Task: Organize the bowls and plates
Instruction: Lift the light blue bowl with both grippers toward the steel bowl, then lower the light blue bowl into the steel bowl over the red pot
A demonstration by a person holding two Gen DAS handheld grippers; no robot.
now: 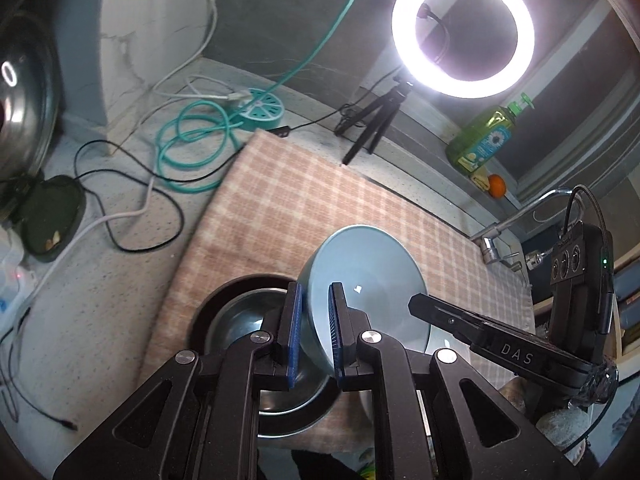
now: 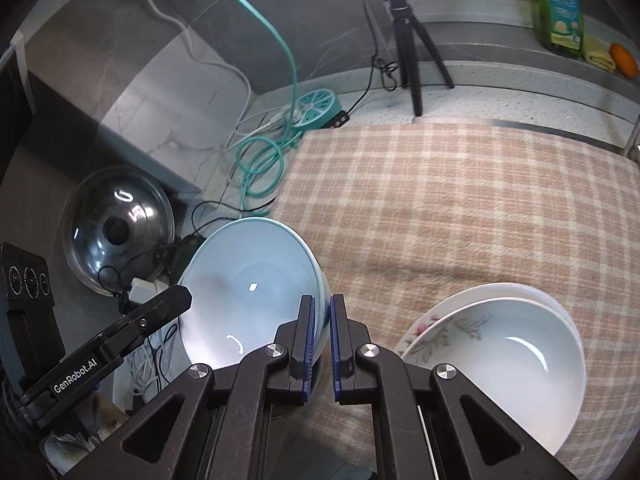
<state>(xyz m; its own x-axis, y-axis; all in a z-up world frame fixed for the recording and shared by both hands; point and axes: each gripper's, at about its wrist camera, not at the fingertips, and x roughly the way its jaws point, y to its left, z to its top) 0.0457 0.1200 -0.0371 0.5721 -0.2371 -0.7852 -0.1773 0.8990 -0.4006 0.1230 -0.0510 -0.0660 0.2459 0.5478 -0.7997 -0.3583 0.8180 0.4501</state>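
Observation:
A pale blue bowl (image 1: pixel 368 276) (image 2: pixel 244 280) hangs tilted above the checked cloth, held at two sides of its rim. My left gripper (image 1: pixel 316 288) is shut on the rim nearest it. Across the bowl, my right gripper (image 2: pixel 322 300) is shut on the opposite rim. In each wrist view a finger of the other gripper (image 1: pixel 440 314) (image 2: pixel 160 308) reaches to the bowl's far edge. Under the blue bowl a dark bowl with a metal inside (image 1: pixel 236 316) rests on the cloth. A white bowl (image 2: pixel 508 364) sits on a floral plate (image 2: pixel 428 334) at the right.
The checked cloth (image 1: pixel 304 200) covers the counter's middle. A ring light (image 1: pixel 464 32) on a tripod (image 2: pixel 412 40) stands behind it. Teal cable (image 1: pixel 192 148), a power strip (image 2: pixel 320 110), a pot lid (image 2: pixel 116 232), a faucet (image 1: pixel 516 220), a green soap bottle (image 1: pixel 484 140) and an orange (image 1: pixel 497 186) lie around it.

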